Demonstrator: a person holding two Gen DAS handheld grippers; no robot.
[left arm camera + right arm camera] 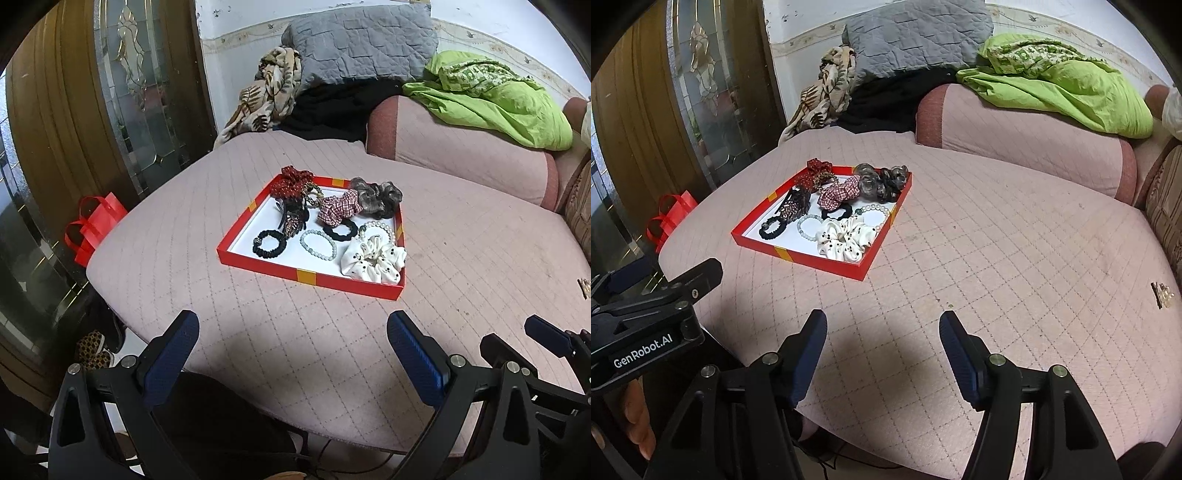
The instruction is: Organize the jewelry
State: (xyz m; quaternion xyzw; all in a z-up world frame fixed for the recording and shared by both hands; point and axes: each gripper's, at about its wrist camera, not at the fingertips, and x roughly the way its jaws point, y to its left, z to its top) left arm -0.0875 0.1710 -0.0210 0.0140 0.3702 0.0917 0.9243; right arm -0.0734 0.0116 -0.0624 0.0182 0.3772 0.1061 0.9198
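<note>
A red tray with a white floor lies on the pink quilted cushion; it also shows in the right wrist view. In it lie scrunchies, among them a white dotted one, black hair ties, a pale bead bracelet, a pearl bracelet and a dark hair clip. A small gold clip lies alone at the cushion's right edge. My left gripper and my right gripper are open and empty, near the cushion's front edge, short of the tray.
A pink bolster lies behind the tray with green cloth, a grey quilted pillow and patterned fabric. A red bag hangs at the left by a wooden glass door.
</note>
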